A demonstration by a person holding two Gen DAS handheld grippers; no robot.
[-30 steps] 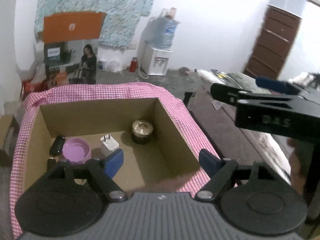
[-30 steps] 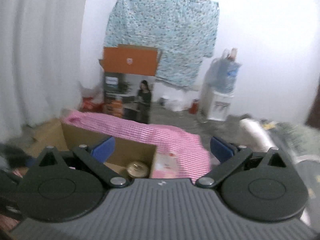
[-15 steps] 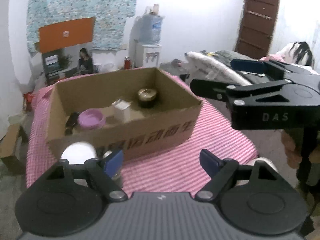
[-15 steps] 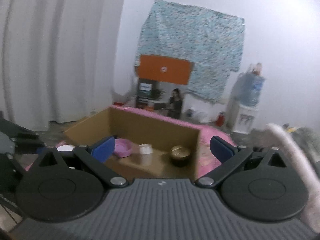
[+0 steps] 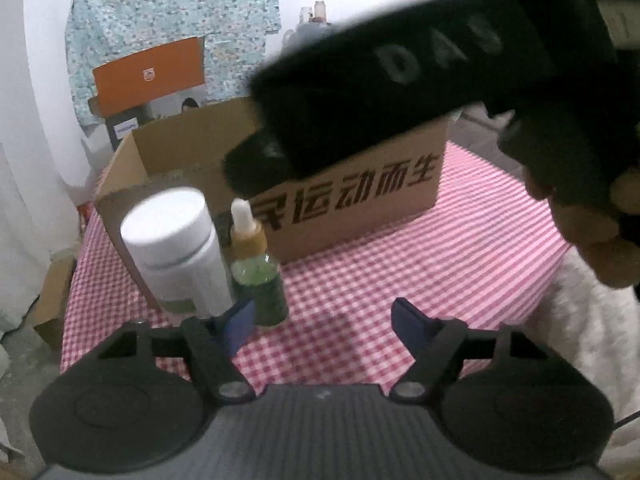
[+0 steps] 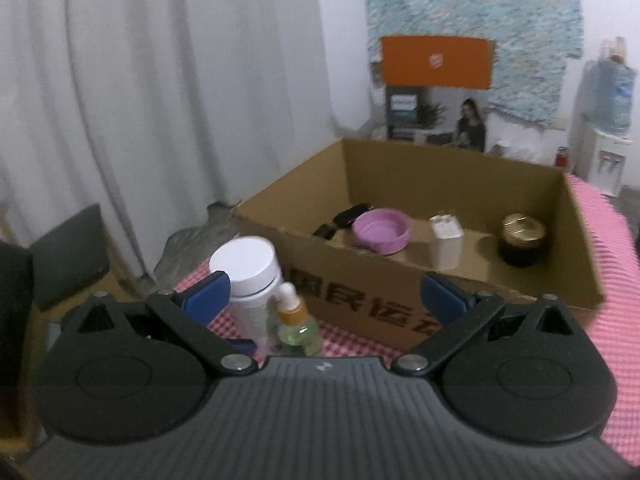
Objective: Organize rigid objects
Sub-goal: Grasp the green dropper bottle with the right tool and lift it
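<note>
An open brown cardboard box (image 6: 404, 264) with dark printed characters stands on a pink-and-white checked cloth (image 5: 400, 280); inside it lie a shallow purple bowl (image 6: 381, 230), a white charger plug (image 6: 446, 233), a gold-lidded dark jar (image 6: 523, 237) and a small black object (image 6: 340, 221). Just outside the box's near wall, a white cylindrical bottle (image 5: 176, 252) and a green dropper bottle with a tan collar (image 5: 256, 272) stand upright, touching. The left gripper (image 5: 320, 322) is closing on nothing, its left pad just beside the dropper bottle, while the right gripper (image 6: 320, 296) stands wide, empty, above both bottles.
</note>
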